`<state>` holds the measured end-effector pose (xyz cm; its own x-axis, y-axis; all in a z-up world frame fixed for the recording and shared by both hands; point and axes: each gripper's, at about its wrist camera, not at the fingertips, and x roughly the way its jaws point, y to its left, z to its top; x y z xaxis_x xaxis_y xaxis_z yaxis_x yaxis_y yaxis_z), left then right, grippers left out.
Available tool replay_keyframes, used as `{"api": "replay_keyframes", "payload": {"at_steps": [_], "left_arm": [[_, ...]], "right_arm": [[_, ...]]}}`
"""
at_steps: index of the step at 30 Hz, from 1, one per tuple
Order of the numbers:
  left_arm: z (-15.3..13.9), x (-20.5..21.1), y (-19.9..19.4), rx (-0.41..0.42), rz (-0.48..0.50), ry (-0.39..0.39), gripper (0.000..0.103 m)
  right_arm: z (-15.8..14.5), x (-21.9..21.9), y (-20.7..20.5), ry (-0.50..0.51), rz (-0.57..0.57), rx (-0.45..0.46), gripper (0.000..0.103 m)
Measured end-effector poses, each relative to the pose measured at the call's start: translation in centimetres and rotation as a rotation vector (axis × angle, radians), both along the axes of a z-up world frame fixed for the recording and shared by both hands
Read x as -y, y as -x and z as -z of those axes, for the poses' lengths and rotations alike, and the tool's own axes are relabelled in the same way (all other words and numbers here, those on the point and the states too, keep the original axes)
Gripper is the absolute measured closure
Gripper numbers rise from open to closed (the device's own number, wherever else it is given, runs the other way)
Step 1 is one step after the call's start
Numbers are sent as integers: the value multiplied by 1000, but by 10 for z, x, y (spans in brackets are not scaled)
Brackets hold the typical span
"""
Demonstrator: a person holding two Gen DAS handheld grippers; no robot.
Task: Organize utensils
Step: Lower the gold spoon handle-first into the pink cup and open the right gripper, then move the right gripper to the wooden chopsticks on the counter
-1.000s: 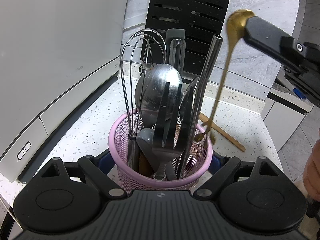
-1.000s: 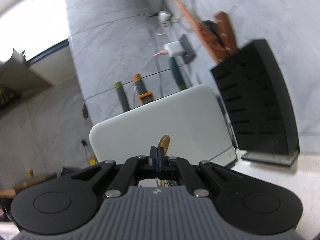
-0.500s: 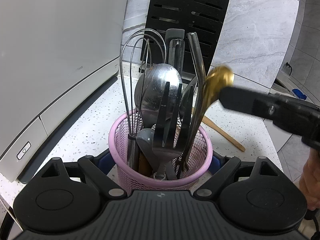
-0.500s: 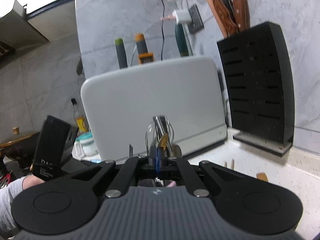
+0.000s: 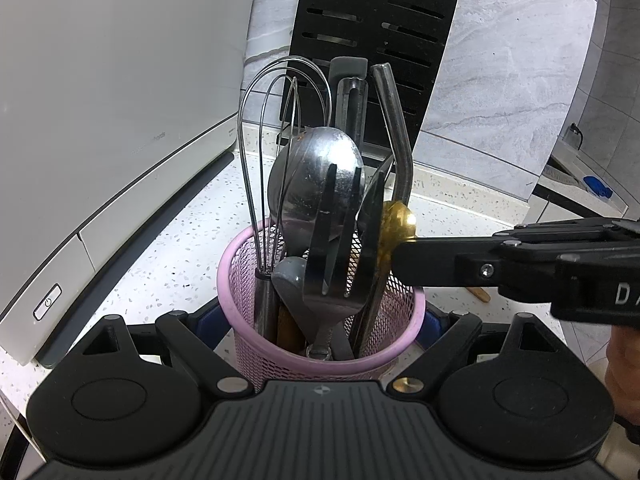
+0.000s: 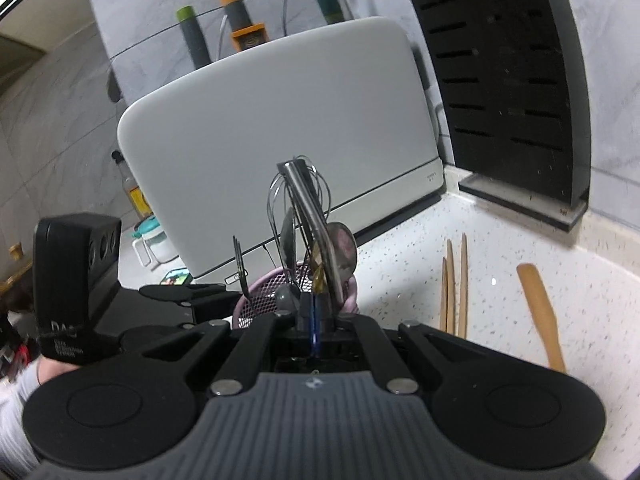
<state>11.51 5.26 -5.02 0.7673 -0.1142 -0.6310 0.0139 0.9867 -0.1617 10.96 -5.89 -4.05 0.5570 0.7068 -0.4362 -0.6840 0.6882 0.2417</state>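
— Spoon position?

— Gold spoon [image 5: 394, 226] stands nearly upright at the right rim of the pink mesh holder [image 5: 240, 276], bowl end up, handle running down into the holder. The right gripper [image 5: 400, 256] reaches in level from the right, its fingers clenched on the spoon just below the bowl.

— And the left gripper [image 5: 320, 316]?

— It grasps the holder; its blue pads press the wall on both sides. Inside stand a whisk [image 5: 280, 140], a large steel spoon [image 5: 316, 184], a dark fork [image 5: 340, 248], tines up, and a bent steel handle [image 5: 396, 128].

— Surface?

— White speckled countertop [image 5: 168, 240]. The holder sits near its front edge. A white appliance [image 5: 100, 100] stands along the left; a black slotted knife block [image 5: 380, 20] stands at the back against a grey marble wall [image 5: 512, 60]. In the right wrist view, wooden chopsticks [image 6: 454, 284] and a wooden spatula [image 6: 540, 312] lie flat on the countertop, right of the holder.
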Motion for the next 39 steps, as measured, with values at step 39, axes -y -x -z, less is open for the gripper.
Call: {"api": "replay_keyframes", "payload": {"at_steps": [39], "left_arm": [[2, -3, 3, 5, 11, 1, 0]], "right_arm": [[20, -31, -135, 553, 178, -353, 93]]}}
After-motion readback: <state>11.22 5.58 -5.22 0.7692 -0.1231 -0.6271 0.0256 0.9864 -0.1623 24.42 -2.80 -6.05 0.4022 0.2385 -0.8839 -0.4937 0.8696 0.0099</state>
